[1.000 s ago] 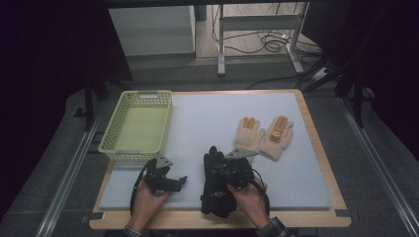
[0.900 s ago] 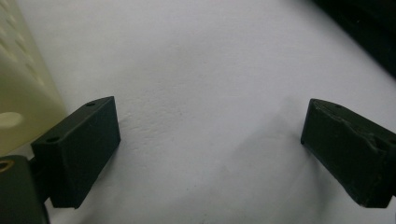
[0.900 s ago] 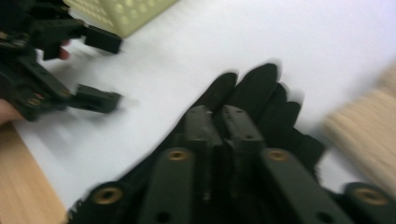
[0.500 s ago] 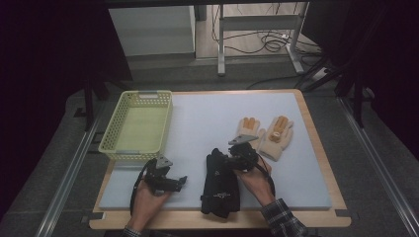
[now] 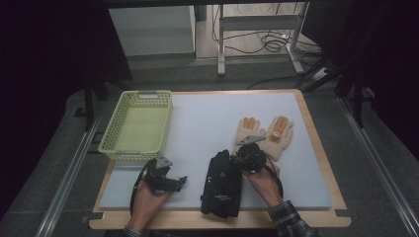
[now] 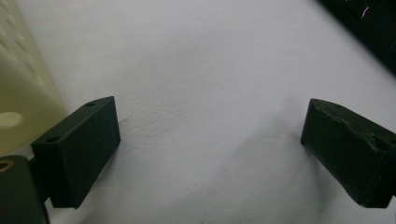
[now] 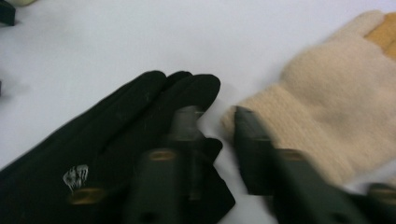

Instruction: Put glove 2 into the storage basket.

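A pair of black gloves [image 5: 221, 185] lies stacked near the front of the white mat [image 5: 207, 123]. A cream and orange pair [image 5: 264, 132] lies flat just beyond, to the right. My right gripper [image 5: 243, 150] hovers low between the two pairs. In the right gripper view its jaws [image 7: 215, 119] stand a little apart and have just been closing. They straddle bare mat, with the black glove's fingertips [image 7: 154, 93] on one side and the cream glove's cuff [image 7: 303, 116] on the other, and nothing is pinched. My left gripper [image 5: 180, 181] rests by the mat's front left, open [image 6: 208, 121] over bare mat.
A pale yellow mesh basket [image 5: 111, 140] stands at the mat's left edge, and its wall [image 6: 18, 88] is close to my left gripper. The wooden table rim [image 5: 316, 133] frames the mat. Beyond it are a dark floor, cables and metal table legs.
My right gripper has moved off the black gloves, rightward and away toward the cream pair, and its jaws have parted. The black gloves stay on the mat. My left gripper has not moved.
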